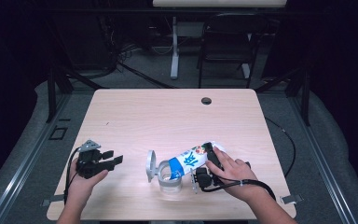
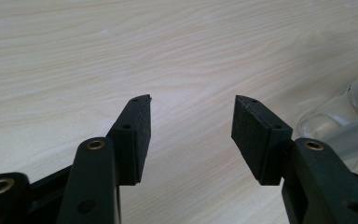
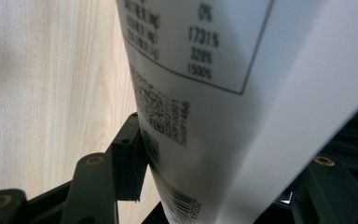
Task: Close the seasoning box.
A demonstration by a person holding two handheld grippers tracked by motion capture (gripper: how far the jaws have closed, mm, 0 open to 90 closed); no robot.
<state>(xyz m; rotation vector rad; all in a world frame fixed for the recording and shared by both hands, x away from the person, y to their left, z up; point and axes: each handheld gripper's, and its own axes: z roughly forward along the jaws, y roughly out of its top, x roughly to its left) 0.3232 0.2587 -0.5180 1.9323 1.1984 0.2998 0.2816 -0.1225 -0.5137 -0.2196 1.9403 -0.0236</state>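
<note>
On the table point(image 1: 135, 112), near edge: your right gripper point(image 1: 208, 164) has a white and blue pouch point(image 1: 189, 160) tipped mouth-down over a clear glass jar point(image 1: 169, 179).
Step in hand: pouring, as I read it. The pouch lies at a slant, its low end at the jar's mouth, its high end in your right gripper.
Jar: upright, in front of you, between your two hands. Its hinged lid point(image 1: 151, 164) stands open on the left side. Whether anything has reached the jar I cannot tell from above.
Pouch, close up: in the right gripper view its printed back point(image 3: 205, 93), with a table of figures and a barcode, runs up between the jaws.
Right fingers: spread wide, yet closed on the pouch. The left pad point(image 3: 133, 163) presses its side; the other pad is hidden behind the pouch.
Left gripper point(image 1: 114, 158): well left of the jar, resting low over bare wood, touching nothing.
Left fingers point(image 2: 137, 135): parted wide, nothing between them, only tabletop. The jar's rim point(image 2: 326, 126) shows at the right edge of that view.
Next move, my judgement: keep the pouch mouth over the jar opening and raise the tail end to empty it. The jar stands free, so you may want the left gripper to steady it.
Risk: contents missing the mouth, or the lid getting knocked.
</note>
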